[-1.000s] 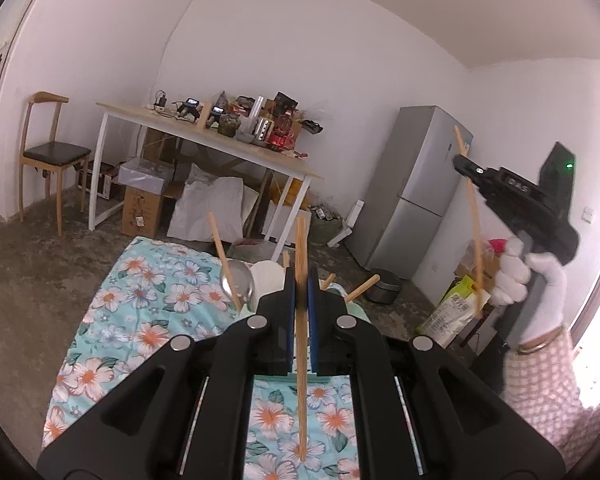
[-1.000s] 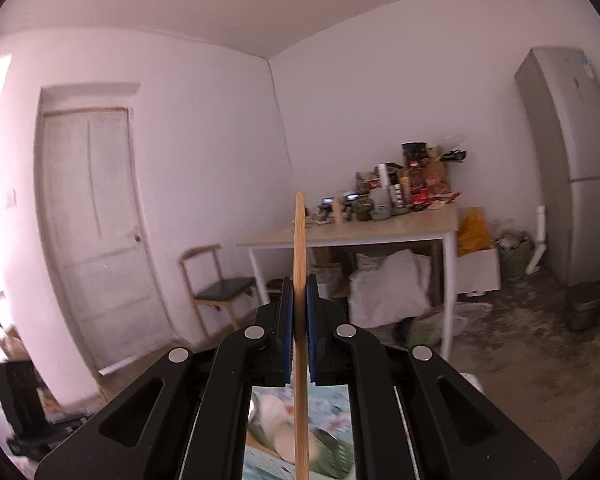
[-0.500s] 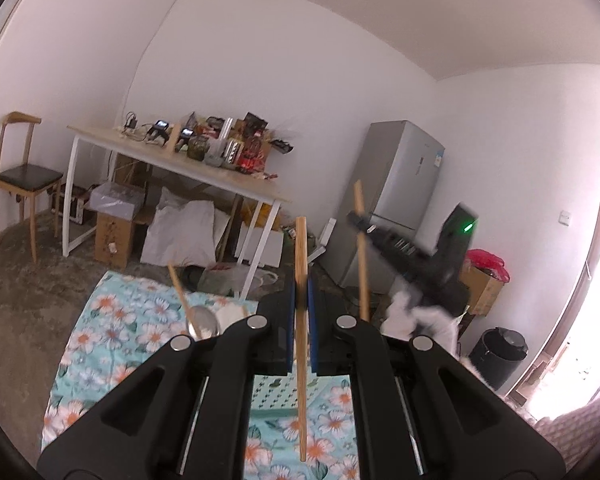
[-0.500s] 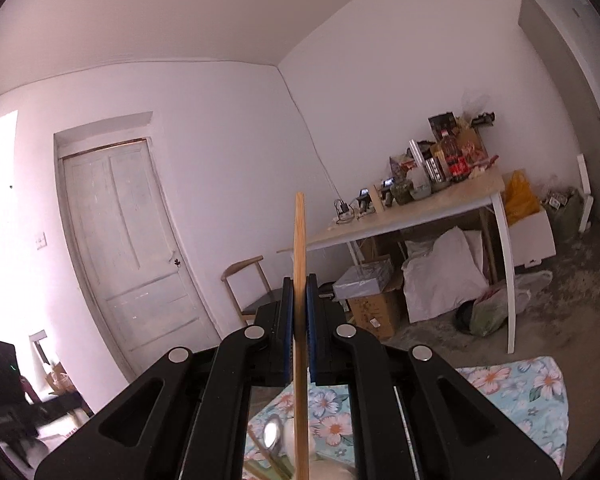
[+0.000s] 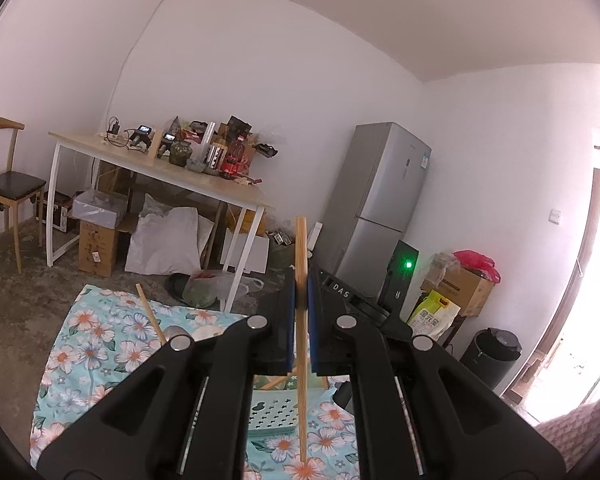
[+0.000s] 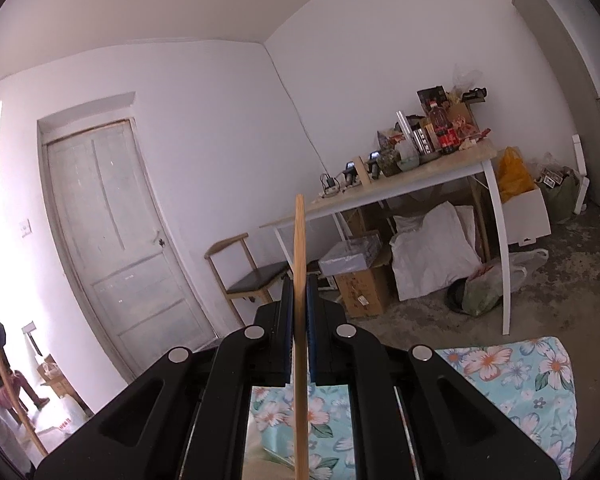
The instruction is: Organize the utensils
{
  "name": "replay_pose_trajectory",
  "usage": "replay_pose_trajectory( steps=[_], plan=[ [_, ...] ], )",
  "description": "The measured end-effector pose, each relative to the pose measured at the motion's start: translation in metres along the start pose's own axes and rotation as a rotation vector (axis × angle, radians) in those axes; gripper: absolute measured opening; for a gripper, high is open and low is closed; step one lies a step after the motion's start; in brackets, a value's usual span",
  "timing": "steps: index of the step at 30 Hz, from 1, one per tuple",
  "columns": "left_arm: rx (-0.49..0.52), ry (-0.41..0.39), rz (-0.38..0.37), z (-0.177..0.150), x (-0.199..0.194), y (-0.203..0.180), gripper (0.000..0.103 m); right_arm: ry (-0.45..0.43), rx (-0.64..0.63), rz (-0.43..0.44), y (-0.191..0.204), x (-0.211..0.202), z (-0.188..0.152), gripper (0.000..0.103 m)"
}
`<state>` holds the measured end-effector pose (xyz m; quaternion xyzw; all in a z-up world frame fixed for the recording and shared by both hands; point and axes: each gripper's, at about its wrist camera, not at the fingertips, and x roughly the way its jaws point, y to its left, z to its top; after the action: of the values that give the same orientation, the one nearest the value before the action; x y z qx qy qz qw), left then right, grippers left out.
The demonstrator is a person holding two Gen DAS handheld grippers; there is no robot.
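Left gripper (image 5: 300, 316) is clamping a wooden chopstick (image 5: 301, 360) upright above the floral cloth (image 5: 100, 344) and green perforated tray (image 5: 272, 416). Right gripper (image 6: 299, 320) is pinching its own chopstick (image 6: 300, 340), having dropped lower, now just behind the left one.

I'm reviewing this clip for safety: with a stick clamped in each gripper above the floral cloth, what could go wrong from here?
Each wooden stick is pinched by narrow blue pads, so it might pivot or slip. The right gripper sits close behind the left gripper; they could collide. A long stick could knock the spoon near the green perforated holder.
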<state>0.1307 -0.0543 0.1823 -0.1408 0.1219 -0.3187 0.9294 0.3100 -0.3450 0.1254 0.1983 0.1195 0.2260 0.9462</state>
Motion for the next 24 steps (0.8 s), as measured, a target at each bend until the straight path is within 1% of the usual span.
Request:
replay_pose_trajectory(
  steps=[10,17,20,22,24],
  plan=[
    [0.003,-0.001,0.013,0.002,0.002,0.002,0.005,-0.008,0.010,0.011,0.000,0.010,0.008,0.006],
    [0.006,-0.004,0.024,0.000,0.003,0.002,0.005,0.019,-0.030,-0.022,0.004,0.007,-0.001,0.006],
    [0.002,-0.004,0.024,0.000,0.002,0.001,0.005,0.039,-0.042,-0.027,0.004,0.001,-0.004,0.006],
    [0.000,-0.006,0.026,0.000,0.001,0.000,0.005,0.071,-0.067,-0.022,0.006,-0.004,-0.009,0.007],
    [0.003,-0.013,0.026,0.000,-0.001,-0.002,0.005,0.101,-0.099,-0.037,0.009,-0.008,-0.013,0.008]
  ],
)
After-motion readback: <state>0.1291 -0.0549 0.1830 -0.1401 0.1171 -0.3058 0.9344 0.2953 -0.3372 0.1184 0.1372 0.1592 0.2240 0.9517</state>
